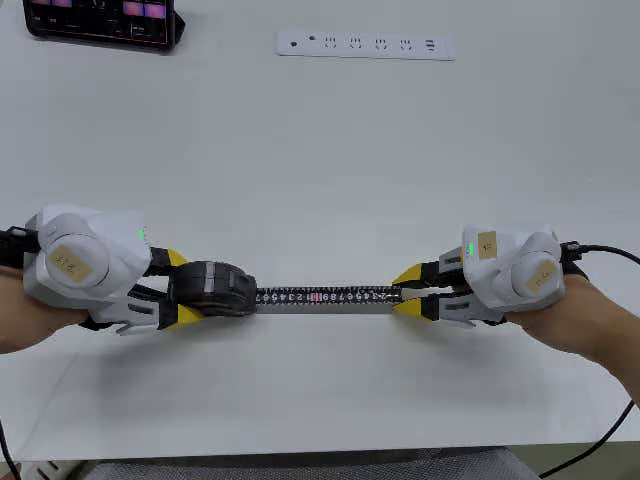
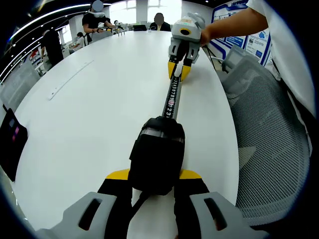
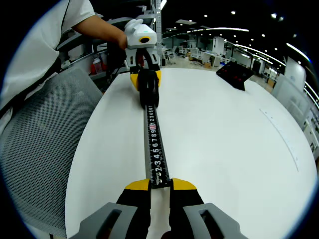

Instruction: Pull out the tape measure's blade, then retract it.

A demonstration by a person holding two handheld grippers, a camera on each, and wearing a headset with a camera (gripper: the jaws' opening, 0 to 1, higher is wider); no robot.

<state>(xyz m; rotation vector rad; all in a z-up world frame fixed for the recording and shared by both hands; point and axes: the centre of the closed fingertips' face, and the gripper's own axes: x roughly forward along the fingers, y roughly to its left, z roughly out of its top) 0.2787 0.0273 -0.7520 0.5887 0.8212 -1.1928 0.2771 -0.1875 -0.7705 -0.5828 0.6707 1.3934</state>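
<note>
A black tape measure case (image 1: 212,289) sits low over the white table, with my left gripper (image 1: 182,288) shut on it; in the left gripper view the case (image 2: 158,155) is clamped between the yellow-tipped fingers (image 2: 118,175). Its black blade (image 1: 325,297) with white numbers runs right to my right gripper (image 1: 407,292), which is shut on the blade's end. From the right gripper view the blade (image 3: 156,149) stretches away to the case (image 3: 150,87) and the left gripper (image 3: 143,74). From the left gripper view the blade (image 2: 171,97) reaches the right gripper (image 2: 177,72).
A white power strip (image 1: 364,45) lies at the table's far side, and a dark device (image 1: 104,20) stands at the far left corner. A cable (image 1: 606,253) trails from the right gripper. A mesh chair (image 2: 269,144) stands by the table's near edge (image 1: 300,452).
</note>
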